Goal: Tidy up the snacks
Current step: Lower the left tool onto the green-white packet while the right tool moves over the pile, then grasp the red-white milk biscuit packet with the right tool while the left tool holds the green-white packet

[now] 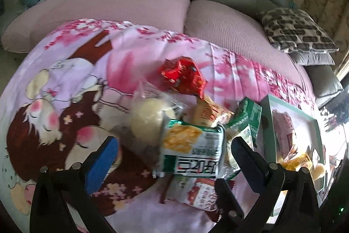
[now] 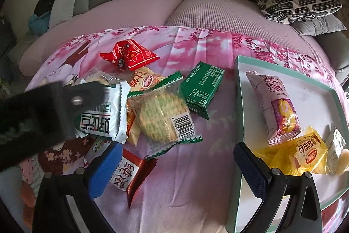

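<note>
Left gripper (image 1: 174,146): jaws spread wide, blue pads on either side of the white-and-green foil cracker packet (image 1: 193,150), not closed on it. From the right wrist view the packet sits atop the heap with the left tool's black body across its near end; whether a pad touches the foil I cannot tell.

Cracker packet: probably light, crinkly and slick, with brittle contents. Best taken across the flat middle with gentle pressure; the crimped end seams would likely slip or tear.

Right gripper (image 2: 177,164): jaws released, holding nothing, poised over bare cloth between the heap and the tray.

Heap, on the pink floral printed blanket (image 2: 196,178):
- clear green-edged biscuit pack (image 2: 161,117), barcode up, just beside the cracker packet; fragile.
- dark green foil box-shaped pack (image 2: 201,88), stiffer, easy to pinch by its sides.
- red foil pouch with flower print (image 2: 130,55), puffy, at the far edge.
- red-and-white wrapper (image 2: 128,174), partly under the right gripper's left finger.

White shallow tray with teal rim (image 2: 237,80), right of the heap, holds a purple cake-roll pack (image 2: 274,106) and a yellow bread wrapper (image 2: 303,154).
</note>
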